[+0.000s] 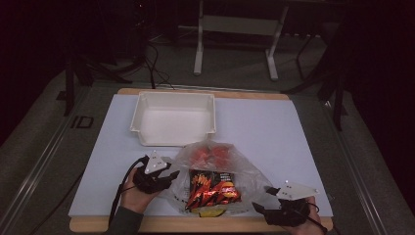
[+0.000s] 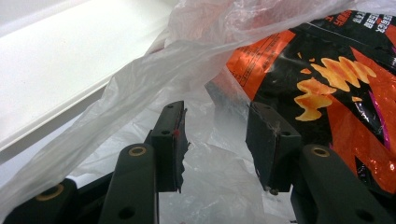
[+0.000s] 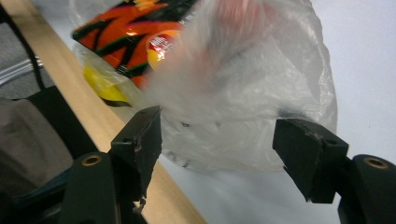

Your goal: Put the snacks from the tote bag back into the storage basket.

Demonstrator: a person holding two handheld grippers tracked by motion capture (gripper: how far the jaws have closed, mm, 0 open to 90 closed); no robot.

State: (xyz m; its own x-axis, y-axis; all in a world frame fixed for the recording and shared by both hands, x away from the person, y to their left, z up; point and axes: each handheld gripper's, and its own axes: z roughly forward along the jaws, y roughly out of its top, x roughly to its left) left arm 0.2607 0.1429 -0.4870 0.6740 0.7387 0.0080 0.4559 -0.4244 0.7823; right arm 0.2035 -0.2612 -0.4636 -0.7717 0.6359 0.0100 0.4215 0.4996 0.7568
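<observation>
Plastic bag (image 1: 220, 166) with a chip packet (image 1: 211, 188) inside, lying on the worktop (image 1: 274, 132) between both tongs. Left tongs (image 1: 169, 177) half open around a fold of the film, pads not clearly pressing. Right tongs (image 1: 262, 205) spread wide, bag edge just ahead, nothing gripped. Best to pinch film only, clear of the packet, then spread the mouth gently. Tray (image 1: 173, 117) beyond, well apart.

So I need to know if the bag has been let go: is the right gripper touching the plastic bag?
Apart. In the right gripper view the right gripper has its jaws wide open, and the plastic bag lies beyond them with bare table showing between.
</observation>
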